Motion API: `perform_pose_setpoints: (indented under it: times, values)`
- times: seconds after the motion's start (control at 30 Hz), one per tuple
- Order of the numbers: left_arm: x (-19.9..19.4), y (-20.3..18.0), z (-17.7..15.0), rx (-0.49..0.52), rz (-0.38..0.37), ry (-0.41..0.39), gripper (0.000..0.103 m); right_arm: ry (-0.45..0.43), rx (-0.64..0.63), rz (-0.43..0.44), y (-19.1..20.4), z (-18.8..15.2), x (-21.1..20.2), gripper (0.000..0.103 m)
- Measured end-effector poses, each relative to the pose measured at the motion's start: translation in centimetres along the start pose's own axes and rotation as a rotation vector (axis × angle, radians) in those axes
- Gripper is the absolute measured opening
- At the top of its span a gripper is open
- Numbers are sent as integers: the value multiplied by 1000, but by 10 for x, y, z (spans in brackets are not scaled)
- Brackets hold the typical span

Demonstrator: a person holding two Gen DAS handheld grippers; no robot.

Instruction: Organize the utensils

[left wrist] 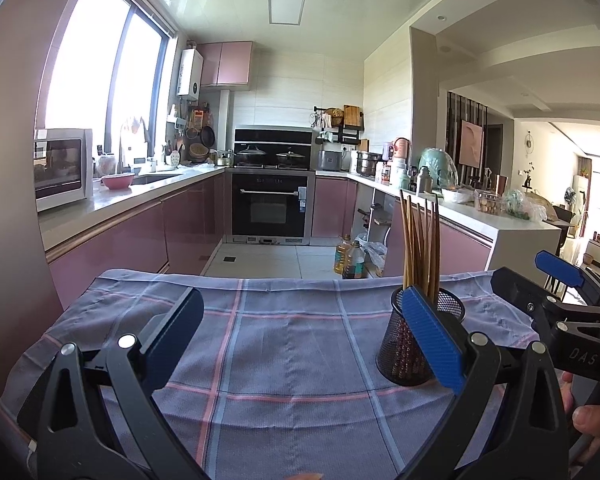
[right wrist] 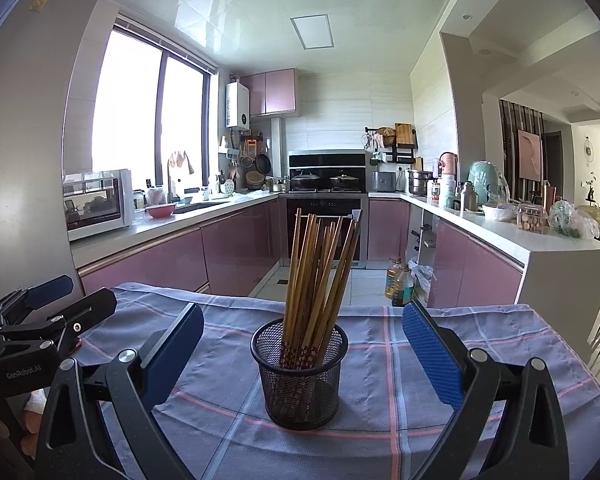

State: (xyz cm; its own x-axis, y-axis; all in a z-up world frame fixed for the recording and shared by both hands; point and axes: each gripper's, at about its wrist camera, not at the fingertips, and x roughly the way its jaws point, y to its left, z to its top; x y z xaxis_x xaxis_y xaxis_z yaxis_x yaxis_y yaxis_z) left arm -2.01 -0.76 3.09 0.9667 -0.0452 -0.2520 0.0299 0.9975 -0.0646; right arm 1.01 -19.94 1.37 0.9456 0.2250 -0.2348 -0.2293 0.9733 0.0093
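A black mesh cup (right wrist: 300, 376) stands upright on the checked cloth (right wrist: 380, 420), holding several brown chopsticks (right wrist: 316, 280) that fan out above its rim. My right gripper (right wrist: 300, 344) is open, its fingers spread either side of the cup without touching it. In the left wrist view the same cup (left wrist: 400, 352) and chopsticks (left wrist: 420, 248) sit to the right, partly behind my right-hand blue pad (left wrist: 432, 340). My left gripper (left wrist: 300, 332) is open over bare cloth (left wrist: 280, 360) with nothing between its fingers. The right gripper (left wrist: 540, 276) shows at the far right there.
The table's far edge (left wrist: 260, 280) drops to a tiled kitchen floor. Oil bottles (right wrist: 398, 280) stand on the floor beyond it. Pink cabinets, an oven (right wrist: 324, 220) and crowded counters lie farther back. A person's fingers (left wrist: 588, 420) hold the right gripper's handle.
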Motion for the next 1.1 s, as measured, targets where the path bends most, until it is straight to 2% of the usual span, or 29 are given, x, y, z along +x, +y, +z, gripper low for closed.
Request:
perform_pose_setpoints:
  times: [1.1]
  values:
    - [5,-2,-3,-8,0,10,98,-9,6,-26,-3,-1,-6,96]
